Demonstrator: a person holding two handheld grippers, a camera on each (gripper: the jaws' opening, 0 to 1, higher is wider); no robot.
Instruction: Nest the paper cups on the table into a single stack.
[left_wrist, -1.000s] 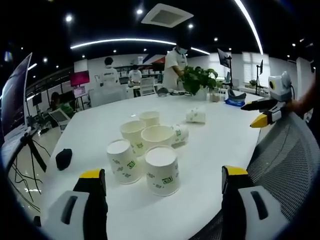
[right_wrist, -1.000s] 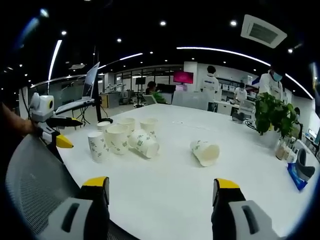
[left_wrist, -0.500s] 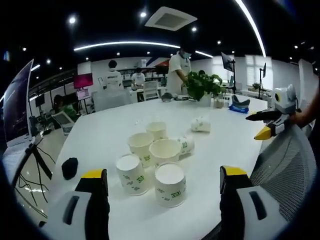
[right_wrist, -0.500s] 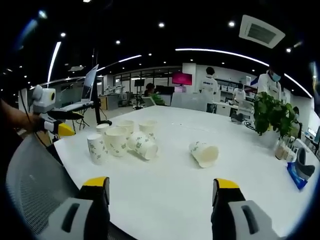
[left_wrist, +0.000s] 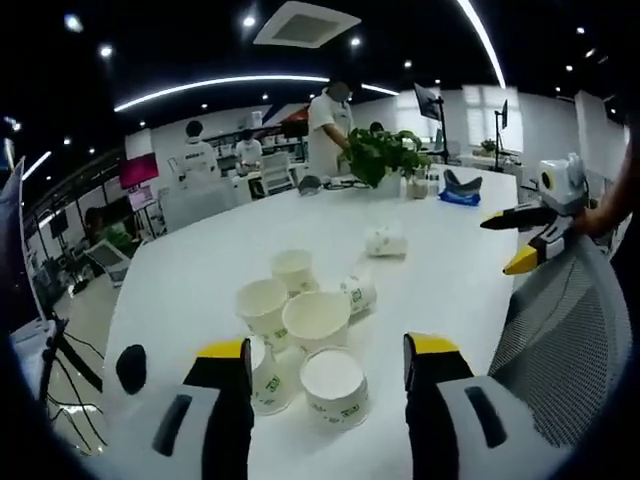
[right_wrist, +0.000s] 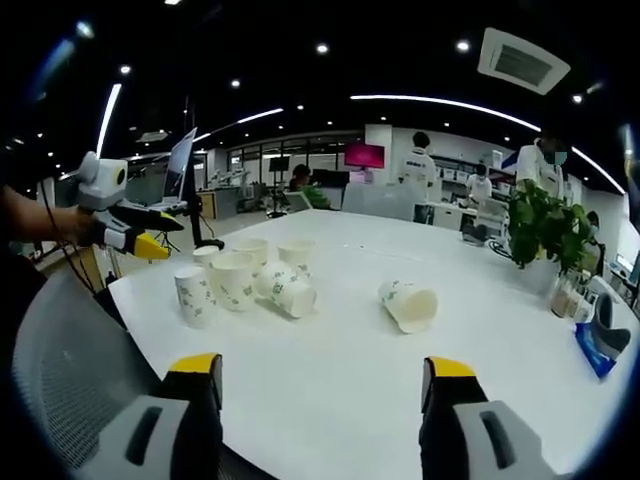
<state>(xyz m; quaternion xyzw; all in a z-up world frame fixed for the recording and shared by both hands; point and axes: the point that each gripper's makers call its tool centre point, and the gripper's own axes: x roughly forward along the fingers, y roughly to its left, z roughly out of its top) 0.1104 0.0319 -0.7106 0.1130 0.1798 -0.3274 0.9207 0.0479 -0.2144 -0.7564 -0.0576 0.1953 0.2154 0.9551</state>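
Several white paper cups with green print stand grouped on the white table. In the left gripper view an upside-down cup sits just ahead of my open left gripper, in line with the gap between its jaws. A second upside-down cup is partly hidden by the left jaw. Upright cups stand behind them, and one cup lies on its side. A lone cup lies tipped over apart from the group. My right gripper is open, short of the table edge, with nothing in it.
A mesh chair back sits against the table's near edge. A small black object lies at the table's left side. A potted plant and a blue item stand at the far end. People stand in the background.
My left gripper has moved up to the cup group and its jaws have narrowed around the nearest upside-down cup. The right gripper has held still.
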